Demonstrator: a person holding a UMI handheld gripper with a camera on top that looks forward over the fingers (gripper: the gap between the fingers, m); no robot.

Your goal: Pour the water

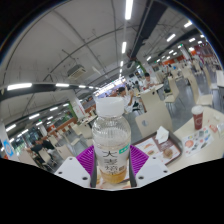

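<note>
The water bottle (111,140) stands upright between my two fingers, clear plastic with a white cap, a white label with dark lettering, and a yellowish band of liquid low down. My gripper (112,168) is closed on it: a purple pad (145,151) presses against the bottle's right side, and the other pad presses its left side. The bottle seems lifted, with the white table (185,140) lying lower and off to the right. On that table, well apart from the bottle, stand a paper cup (197,117) and a small white carton (162,135). Beyond stretches a large hall with rows of tables, people seated, and long ceiling lights (128,10).
</note>
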